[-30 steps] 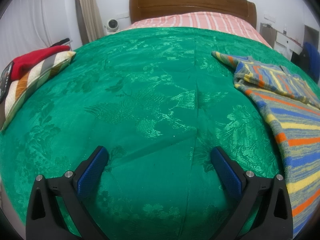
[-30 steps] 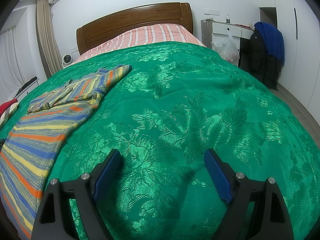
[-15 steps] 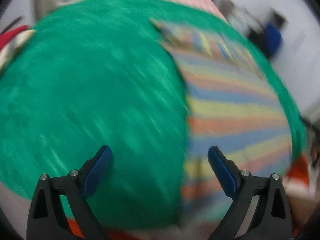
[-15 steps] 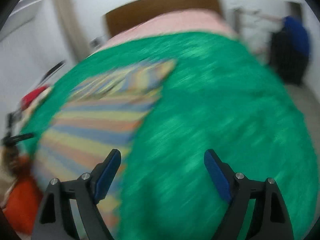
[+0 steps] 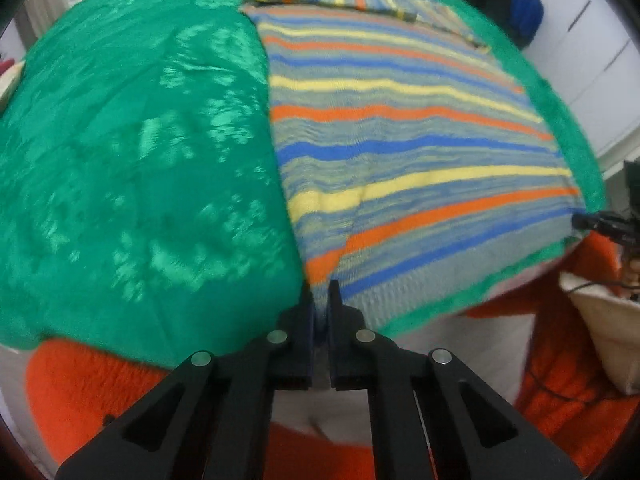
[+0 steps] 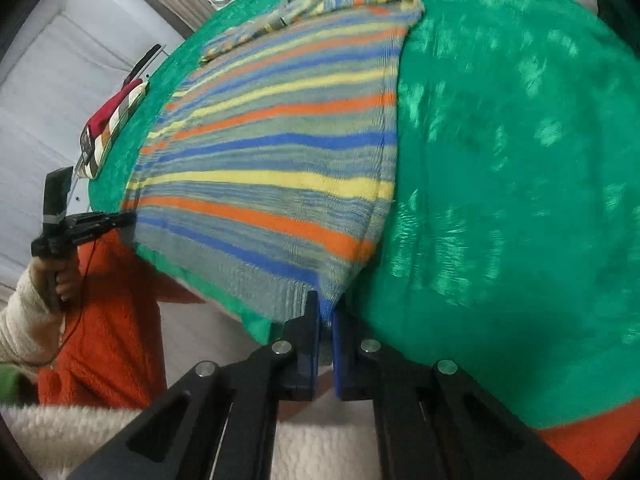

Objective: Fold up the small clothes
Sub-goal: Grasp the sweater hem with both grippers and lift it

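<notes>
A striped knit sweater (image 5: 400, 128), blue, yellow, orange and grey, lies flat on the green bedspread (image 5: 140, 160) with its hem at the near bed edge. My left gripper (image 5: 319, 300) is shut on the hem's near left corner. In the right wrist view the same sweater (image 6: 280, 160) lies left of centre, and my right gripper (image 6: 326, 308) is shut on the hem's near right corner. The left gripper also shows there at the far left (image 6: 120, 218), and the right gripper shows at the right edge of the left wrist view (image 5: 592, 222).
A folded red and striped pile (image 6: 108, 128) sits at the bed's far left edge. The person's orange clothing (image 5: 100, 384) and cream sleeve (image 6: 28, 320) lie below the bed edge. A dark jacket (image 5: 520, 8) hangs by the white wardrobe.
Both grippers swung from over bare bedspread to the sweater's hem at the near bed edge and went from wide open to shut on its two corners.
</notes>
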Demonstrator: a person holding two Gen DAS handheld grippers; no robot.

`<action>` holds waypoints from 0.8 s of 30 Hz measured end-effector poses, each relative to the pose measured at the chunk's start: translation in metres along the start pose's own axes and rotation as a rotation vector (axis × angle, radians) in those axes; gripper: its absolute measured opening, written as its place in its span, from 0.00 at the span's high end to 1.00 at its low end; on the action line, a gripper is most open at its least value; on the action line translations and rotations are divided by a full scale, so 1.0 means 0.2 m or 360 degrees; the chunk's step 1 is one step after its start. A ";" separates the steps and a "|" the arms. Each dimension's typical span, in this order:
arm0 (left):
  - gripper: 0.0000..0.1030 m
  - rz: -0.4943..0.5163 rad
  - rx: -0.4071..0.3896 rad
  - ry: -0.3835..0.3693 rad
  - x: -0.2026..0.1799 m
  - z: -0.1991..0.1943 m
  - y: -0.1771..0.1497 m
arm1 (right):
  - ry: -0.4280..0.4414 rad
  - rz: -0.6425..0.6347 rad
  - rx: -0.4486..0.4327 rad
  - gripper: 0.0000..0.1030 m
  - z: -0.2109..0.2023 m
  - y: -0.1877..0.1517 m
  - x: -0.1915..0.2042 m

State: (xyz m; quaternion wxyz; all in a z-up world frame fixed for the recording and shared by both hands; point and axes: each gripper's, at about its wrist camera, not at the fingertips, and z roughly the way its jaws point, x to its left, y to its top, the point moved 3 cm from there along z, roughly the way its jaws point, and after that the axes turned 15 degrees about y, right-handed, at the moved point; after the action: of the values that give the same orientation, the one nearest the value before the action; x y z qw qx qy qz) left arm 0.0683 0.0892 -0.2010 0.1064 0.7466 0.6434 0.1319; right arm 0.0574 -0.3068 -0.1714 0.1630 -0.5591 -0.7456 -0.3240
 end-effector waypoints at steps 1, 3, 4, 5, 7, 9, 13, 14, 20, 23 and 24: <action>0.98 -0.0021 -0.0003 -0.0029 0.02 -0.03 -0.02 | -0.0008 -0.0010 -0.0006 0.95 -0.04 -0.01 0.02; 0.98 -0.0040 0.0001 -0.0070 0.05 -0.06 -0.04 | -0.0006 -0.0007 -0.0008 0.96 -0.10 -0.04 0.04; 0.98 -0.0027 0.0009 -0.0077 0.04 -0.06 -0.05 | -0.0015 -0.0016 0.0001 0.96 -0.11 -0.05 0.06; 0.98 -0.0008 0.0012 -0.0072 0.03 -0.06 -0.06 | -0.0029 -0.0033 0.0010 0.96 -0.12 -0.07 0.08; 0.98 -0.0026 0.0015 -0.0098 0.04 -0.06 -0.05 | -0.0014 -0.0018 0.0024 0.96 -0.11 -0.08 0.08; 0.98 -0.0101 0.0005 -0.0180 0.09 -0.06 0.00 | 0.0024 0.0029 -0.0011 0.96 -0.12 -0.06 0.05; 0.98 -0.0272 -0.0089 -0.0366 0.23 -0.14 0.21 | 0.0202 0.0079 -0.0189 0.96 -0.23 0.10 0.00; 0.98 -0.0305 -0.0113 -0.0395 0.26 -0.15 0.27 | 0.0228 0.0082 -0.0226 0.96 -0.25 0.15 -0.01; 0.97 -0.0422 -0.0274 -0.0380 0.34 -0.08 0.83 | 0.0255 0.0034 -0.0561 0.96 -0.31 0.69 -0.16; 0.97 -0.0453 -0.0297 -0.0293 0.35 0.02 1.17 | 0.0242 0.0054 -0.0664 0.95 -0.30 0.99 -0.26; 0.97 -0.0461 -0.0306 -0.0255 0.36 0.05 1.27 | 0.0219 0.0049 -0.0697 0.95 -0.29 1.14 -0.30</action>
State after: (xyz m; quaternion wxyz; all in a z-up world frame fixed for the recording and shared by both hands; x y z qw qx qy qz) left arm 0.3176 0.1222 -0.1233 0.2460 0.6406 0.7180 0.1163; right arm 0.2832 -0.3515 -0.0969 0.0930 -0.5691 -0.6359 -0.5130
